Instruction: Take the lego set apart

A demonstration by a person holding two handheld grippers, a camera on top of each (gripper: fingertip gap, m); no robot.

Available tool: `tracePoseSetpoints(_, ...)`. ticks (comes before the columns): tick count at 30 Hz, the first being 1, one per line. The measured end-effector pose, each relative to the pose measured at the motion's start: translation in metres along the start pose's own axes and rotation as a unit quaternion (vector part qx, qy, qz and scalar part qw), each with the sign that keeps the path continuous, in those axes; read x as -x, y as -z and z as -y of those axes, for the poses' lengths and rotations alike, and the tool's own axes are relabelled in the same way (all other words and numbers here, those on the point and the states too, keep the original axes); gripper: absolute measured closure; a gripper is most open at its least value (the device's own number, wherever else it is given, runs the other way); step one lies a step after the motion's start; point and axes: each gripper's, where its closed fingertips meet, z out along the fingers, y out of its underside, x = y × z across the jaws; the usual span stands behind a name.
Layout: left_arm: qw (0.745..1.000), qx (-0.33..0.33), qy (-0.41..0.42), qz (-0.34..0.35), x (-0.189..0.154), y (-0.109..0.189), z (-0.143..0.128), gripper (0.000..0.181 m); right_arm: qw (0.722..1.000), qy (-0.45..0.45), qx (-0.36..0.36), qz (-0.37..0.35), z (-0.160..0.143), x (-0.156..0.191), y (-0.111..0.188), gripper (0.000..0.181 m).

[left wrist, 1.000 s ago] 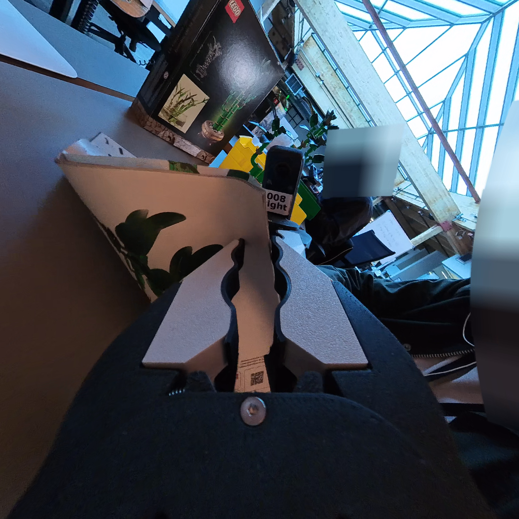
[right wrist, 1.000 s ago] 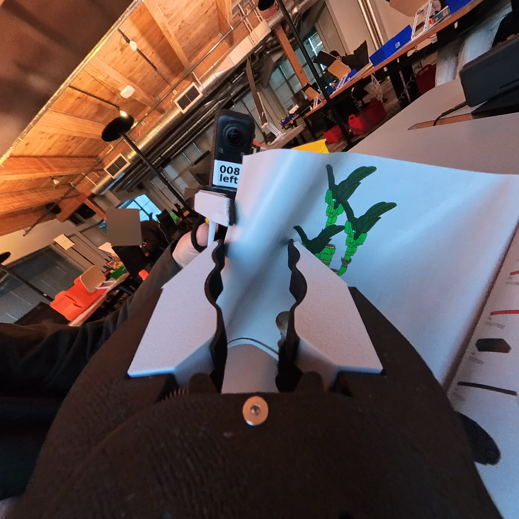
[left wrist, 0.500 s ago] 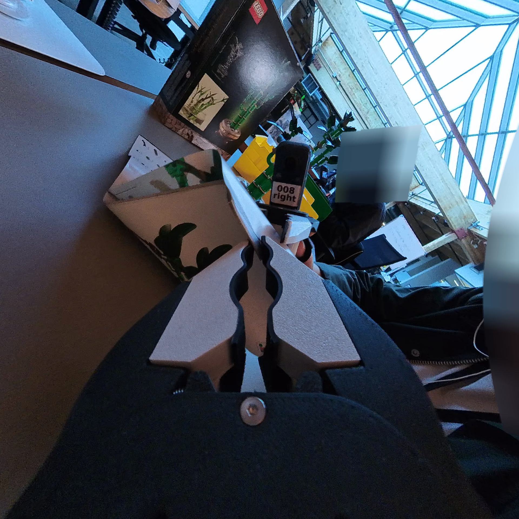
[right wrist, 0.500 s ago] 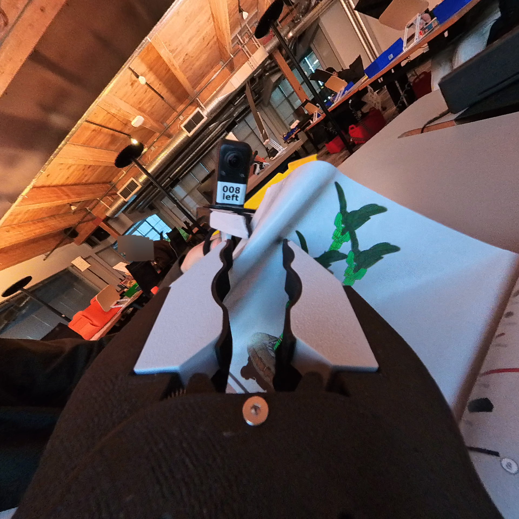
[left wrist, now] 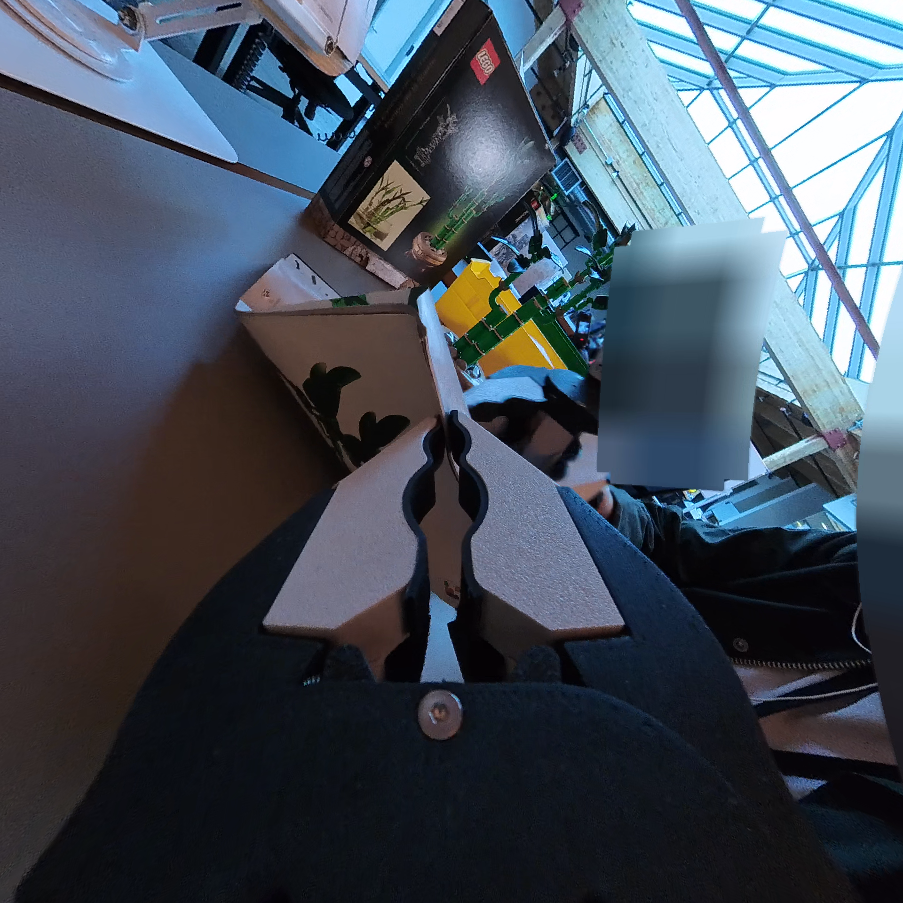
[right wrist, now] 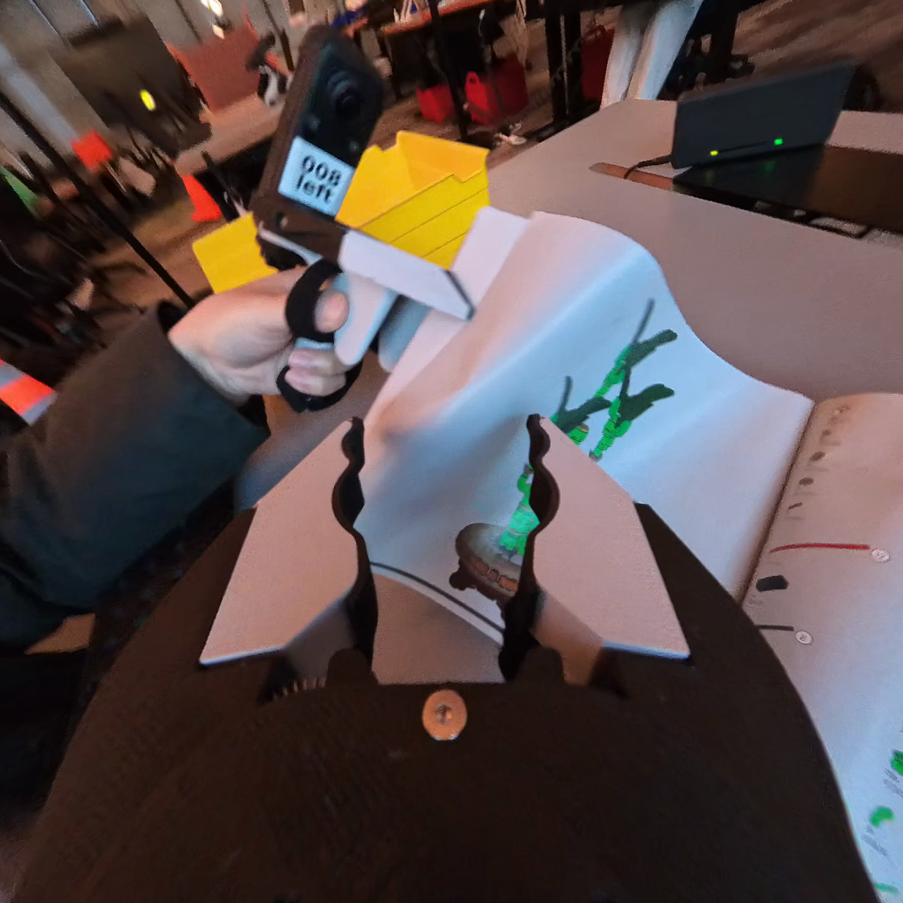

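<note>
The lego set's instruction booklet (left wrist: 356, 356) lies open on the grey table (left wrist: 122, 342), with a bamboo picture on its lifted page (right wrist: 562, 352). My left gripper (left wrist: 445, 426) is shut on the edge of that page and holds it up; it also shows in the right wrist view (right wrist: 454, 298), held in a hand. My right gripper (right wrist: 444, 422) is open and empty, its fingers just above the page. The built green bamboo lego model (left wrist: 518, 322) stands behind the booklet, in front of a yellow bin (left wrist: 481, 305).
The black lego box (left wrist: 440, 161) stands on edge behind the booklet. The yellow bin (right wrist: 425, 195) sits past the left gripper. A black device with green lights (right wrist: 757, 127) is at the table's far right. A person in dark clothes sits close by. There is about 5 cm between the tips of the two grippers.
My right gripper has opened and let go of the page. My left gripper stays shut on the page, and the page has dropped lower toward the table.
</note>
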Motion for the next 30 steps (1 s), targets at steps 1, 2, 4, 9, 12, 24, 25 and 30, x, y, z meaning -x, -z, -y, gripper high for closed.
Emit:
tracePoseSetpoints(1, 1.0, 0.0, 0.001, 0.001, 0.0, 0.0, 0.0, 0.181, 1.0, 0.029, 0.003, -0.002, 0.0, 0.009, 0.003, 0.111)
tracePoseSetpoints(2, 1.0, 0.0, 0.001, 0.003, 0.001, 0.0, 0.0, 0.181, 0.998, 0.062, 0.003, -0.006, 0.001, 0.017, 0.008, 0.108)
tracePoseSetpoints(4, 1.0, -0.002, 0.003, 0.003, 0.001, 0.001, 0.001, 0.181, 0.99, 0.137, 0.006, -0.026, -0.005, 0.03, 0.019, 0.099)
tracePoseSetpoints(9, 1.0, 0.0, 0.006, 0.005, 0.003, -0.001, 0.0, 0.181, 0.965, 0.233, 0.07, -0.102, -0.049, 0.047, 0.029, 0.095)
tracePoseSetpoints(12, 1.0, 0.003, 0.001, 0.009, 0.002, -0.002, -0.001, 0.181, 0.94, 0.287, 0.099, -0.154, -0.058, 0.053, 0.026, 0.107)
tracePoseSetpoints(24, 1.0, -0.002, 0.01, 0.009, 0.004, -0.001, -0.001, 0.181, 0.942, 0.265, 0.082, -0.187, -0.049, 0.045, 0.018, 0.141)
tracePoseSetpoints(25, 1.0, -0.002, 0.009, 0.009, 0.004, 0.0, -0.001, 0.181, 0.943, 0.265, 0.078, -0.187, -0.048, 0.045, 0.02, 0.143)
tracePoseSetpoints(30, 1.0, -0.003, 0.012, 0.01, 0.005, 0.0, 0.0, 0.181, 0.943, 0.269, 0.065, -0.185, -0.045, 0.045, 0.022, 0.161)
